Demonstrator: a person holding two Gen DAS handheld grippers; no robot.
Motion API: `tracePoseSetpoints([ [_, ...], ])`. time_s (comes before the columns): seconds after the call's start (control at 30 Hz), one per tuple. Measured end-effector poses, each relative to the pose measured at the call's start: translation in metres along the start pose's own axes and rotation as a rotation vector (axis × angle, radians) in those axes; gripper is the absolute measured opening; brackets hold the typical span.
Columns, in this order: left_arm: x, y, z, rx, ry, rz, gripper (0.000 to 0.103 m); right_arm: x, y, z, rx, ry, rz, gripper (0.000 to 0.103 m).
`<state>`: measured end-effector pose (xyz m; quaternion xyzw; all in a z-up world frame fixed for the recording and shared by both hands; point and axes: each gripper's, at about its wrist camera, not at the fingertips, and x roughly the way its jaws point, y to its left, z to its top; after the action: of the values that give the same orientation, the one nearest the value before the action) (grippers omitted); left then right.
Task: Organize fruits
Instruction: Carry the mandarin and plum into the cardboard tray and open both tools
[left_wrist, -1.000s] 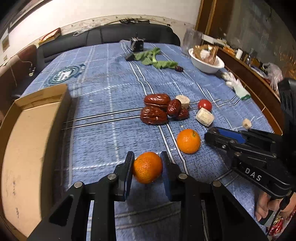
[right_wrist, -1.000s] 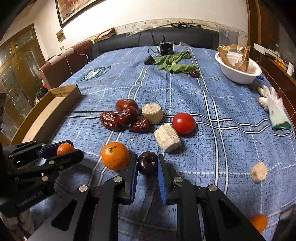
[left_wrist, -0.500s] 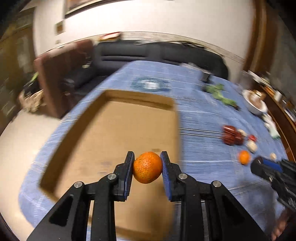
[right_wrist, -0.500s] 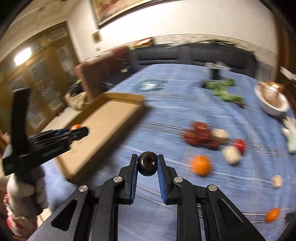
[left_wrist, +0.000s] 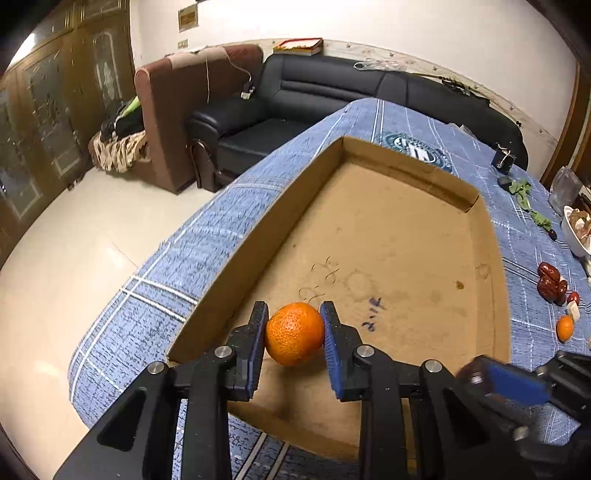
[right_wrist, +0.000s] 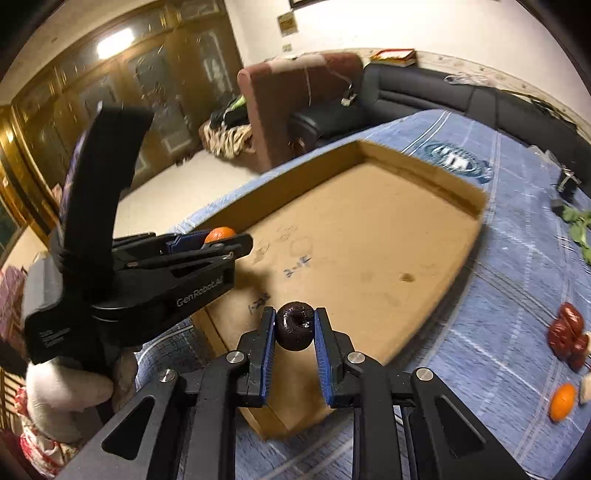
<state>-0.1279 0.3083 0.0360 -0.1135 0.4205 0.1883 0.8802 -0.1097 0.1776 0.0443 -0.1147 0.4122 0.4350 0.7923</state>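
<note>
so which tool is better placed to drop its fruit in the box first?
Left. The left tool holds its orange over the cardboard box floor, inside the near wall. The right tool with the dark fruit appears nearer the box's edge.

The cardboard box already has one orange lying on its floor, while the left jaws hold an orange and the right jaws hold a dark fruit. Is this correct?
Not quite. The cardboard box holds no fruit yet, as the left wrist view shows. The rest stands: the left gripper holds an orange, and the right gripper holds a dark fruit.
</note>
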Motion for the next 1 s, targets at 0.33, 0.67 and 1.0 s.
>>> tracePoseSetpoints([
  [0.33, 0.000, 0.006, 0.001, -0.035, 0.001, -0.050, 0.035, 0.024, 0.016, -0.006, -0.053, 0.041, -0.032, 0.024],
  [0.67, -0.029, 0.008, 0.007, -0.069, -0.053, -0.055, 0.048, 0.006, 0.021, -0.006, -0.075, -0.008, -0.027, 0.025],
  [1.0, -0.074, -0.014, 0.012, -0.055, -0.128, -0.116, 0.058, -0.078, -0.035, -0.036, 0.073, -0.141, -0.087, 0.026],
])
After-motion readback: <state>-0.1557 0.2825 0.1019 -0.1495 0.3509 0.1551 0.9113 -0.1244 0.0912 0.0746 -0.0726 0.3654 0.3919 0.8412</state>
